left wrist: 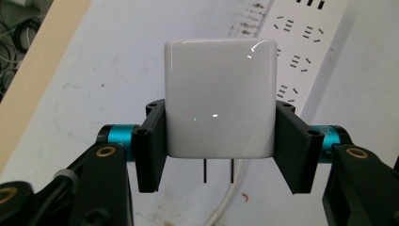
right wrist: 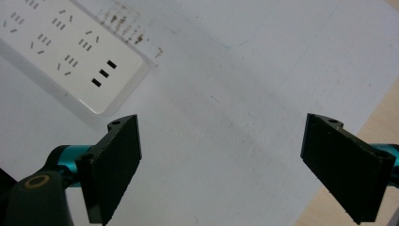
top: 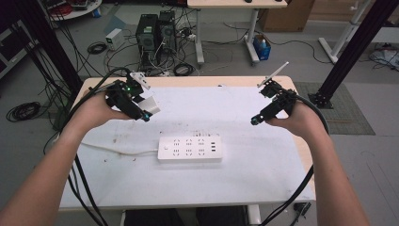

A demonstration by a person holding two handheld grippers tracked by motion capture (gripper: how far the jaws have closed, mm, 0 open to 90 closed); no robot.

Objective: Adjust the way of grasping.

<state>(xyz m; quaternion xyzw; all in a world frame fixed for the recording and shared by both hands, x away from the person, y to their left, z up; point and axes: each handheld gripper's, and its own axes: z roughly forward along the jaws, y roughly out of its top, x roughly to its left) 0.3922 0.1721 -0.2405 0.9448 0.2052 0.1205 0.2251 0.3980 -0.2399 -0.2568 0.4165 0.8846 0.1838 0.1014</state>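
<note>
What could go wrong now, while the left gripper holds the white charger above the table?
1. The left gripper clamps only the lower part of the glossy white charger, so it might slip or tilt.
2. Its two prongs point back toward the gripper, away from the power strip; it would probably need turning before plugging, and a turn could loosen the grip.
3. The right gripper is open and apart from the strip, so the strip may slide when pushed.

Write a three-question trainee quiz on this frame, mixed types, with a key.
1. True or false: the right gripper holds something.
2. The left gripper grips: A) a cable B) a white charger C) a cup
3. Fill in: the charger's two prongs point back towards the ____.

Key: 1 false, its fingers stand apart over the table. 2 B. 3 camera; the power strip lies on the table, beyond it.
</note>
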